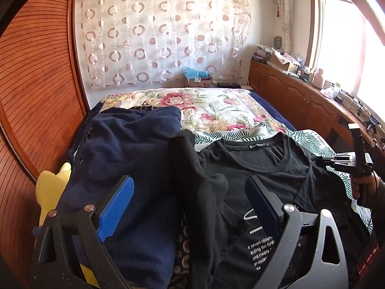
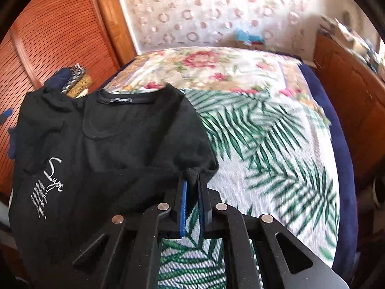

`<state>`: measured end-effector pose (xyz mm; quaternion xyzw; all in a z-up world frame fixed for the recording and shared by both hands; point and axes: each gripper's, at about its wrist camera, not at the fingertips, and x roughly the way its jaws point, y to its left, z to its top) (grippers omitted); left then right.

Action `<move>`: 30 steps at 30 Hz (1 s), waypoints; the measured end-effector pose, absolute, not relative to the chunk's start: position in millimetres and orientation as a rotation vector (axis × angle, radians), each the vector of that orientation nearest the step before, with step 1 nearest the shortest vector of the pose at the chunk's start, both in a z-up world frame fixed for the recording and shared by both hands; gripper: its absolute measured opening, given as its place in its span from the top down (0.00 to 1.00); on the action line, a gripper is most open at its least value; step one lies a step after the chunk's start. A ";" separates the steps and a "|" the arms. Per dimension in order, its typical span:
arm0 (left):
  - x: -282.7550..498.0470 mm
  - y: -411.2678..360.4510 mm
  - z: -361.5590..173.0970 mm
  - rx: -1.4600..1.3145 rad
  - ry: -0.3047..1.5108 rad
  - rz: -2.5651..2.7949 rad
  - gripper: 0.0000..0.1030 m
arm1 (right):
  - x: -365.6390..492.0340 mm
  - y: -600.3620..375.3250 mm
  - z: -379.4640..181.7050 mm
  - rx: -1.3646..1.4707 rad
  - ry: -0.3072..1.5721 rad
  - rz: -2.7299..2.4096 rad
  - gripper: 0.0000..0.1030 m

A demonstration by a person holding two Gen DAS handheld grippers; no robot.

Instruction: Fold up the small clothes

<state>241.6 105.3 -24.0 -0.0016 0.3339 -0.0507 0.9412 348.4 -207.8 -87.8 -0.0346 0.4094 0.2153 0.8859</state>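
A black T-shirt (image 1: 264, 168) with white lettering lies face up on the bed, its collar toward the far end. My left gripper (image 1: 190, 183) is open wide over the shirt's left side. A raised fold of the black sleeve (image 1: 209, 187) stands between its blue pads (image 1: 118, 207) without being pinched. In the right wrist view my right gripper (image 2: 192, 180) is shut on the hem of the other sleeve of the T-shirt (image 2: 134, 132), a small tuft of black cloth poking out above the pads. From the left wrist view that gripper (image 1: 321, 161) shows at the right, held by a hand (image 1: 365, 185).
A navy garment (image 1: 125, 144) is heaped left of the shirt, beside a yellow plush toy (image 1: 51, 187). A palm-leaf sheet (image 2: 264, 144) and a floral quilt (image 1: 216, 106) cover the bed. A slatted wooden wardrobe door (image 1: 36, 72) stands at the left, and a cluttered wooden cabinet (image 1: 288, 91) runs along the right.
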 end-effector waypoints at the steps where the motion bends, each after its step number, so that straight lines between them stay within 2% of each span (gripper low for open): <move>1: 245.4 104.8 -24.2 0.002 0.683 -0.103 0.09 | 349.1 -209.3 -84.0 -0.090 0.832 0.433 0.95; 3: 254.1 104.3 -25.4 0.014 0.698 -0.100 0.19 | 352.6 -217.9 -73.4 -0.110 0.781 0.377 0.96; 7: 268.1 107.5 -26.8 0.013 0.727 -0.105 0.23 | 362.8 -237.6 -61.8 -0.119 0.747 0.297 0.96; 12: 289.5 108.1 -30.2 0.019 0.777 -0.102 0.46 | 375.7 -245.2 -69.9 -0.131 0.760 0.258 0.96; 16: 297.6 104.1 -34.7 0.051 0.807 -0.097 0.54 | 383.6 -240.6 -69.5 -0.149 0.751 0.235 0.96; 17: 298.1 103.4 -36.4 0.060 0.813 -0.101 0.60 | 388.5 -234.2 -72.2 -0.153 0.754 0.231 0.96; 19: 298.6 103.7 -38.9 0.070 0.820 -0.106 0.78 | 391.6 -230.9 -78.2 -0.155 0.766 0.241 0.96; 20: 297.8 105.5 -38.2 0.063 0.810 -0.116 0.95 | 391.9 -230.4 -80.0 -0.152 0.774 0.251 0.96; 24: 290.4 114.3 -19.8 0.029 0.733 -0.113 0.96 | 388.0 -235.0 -76.9 -0.138 0.775 0.272 0.95; 25: 288.3 116.5 -15.4 0.020 0.719 -0.107 0.96 | 387.0 -235.3 -75.9 -0.138 0.777 0.274 0.89; 26: 286.3 121.2 -10.9 0.008 0.702 -0.101 0.96 | 385.5 -235.6 -75.7 -0.143 0.778 0.267 0.75; 28: 286.6 125.5 -7.9 -0.005 0.699 -0.092 0.96 | 383.2 -236.7 -76.5 -0.133 0.787 0.278 0.58; 30: 287.1 127.8 -8.9 -0.008 0.703 -0.087 0.96 | 383.7 -239.7 -78.7 -0.118 0.801 0.281 0.52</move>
